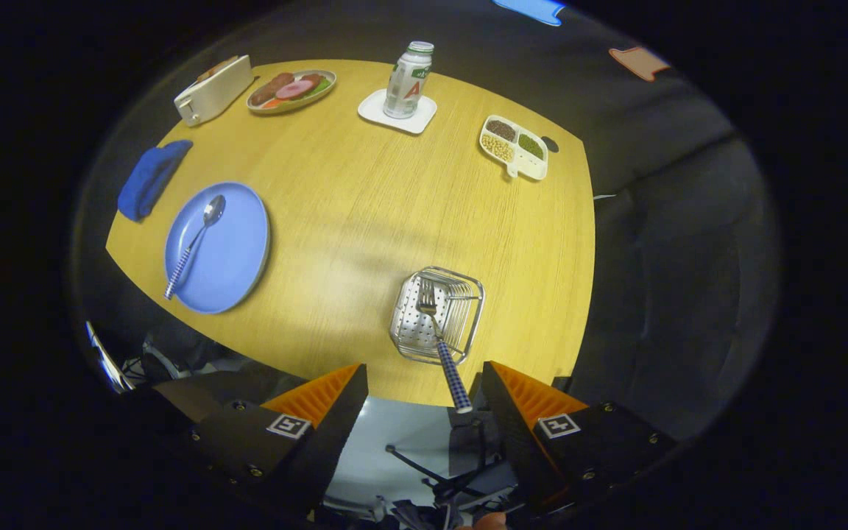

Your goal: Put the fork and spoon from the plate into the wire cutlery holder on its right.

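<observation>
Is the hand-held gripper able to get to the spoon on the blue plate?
Probably yes. The hand-held gripper is open, and the spoon lies uncovered on the plate, with bare table between.

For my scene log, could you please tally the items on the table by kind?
Cutlery: 2 (spoon, fork)
Dishes and trays: 4 (blue plate, food plate, divided tray, coaster)
Wire holder: 1
Bottle: 1
Toaster: 1
Blue cloth: 1
Total: 10
Gripper open.
</observation>
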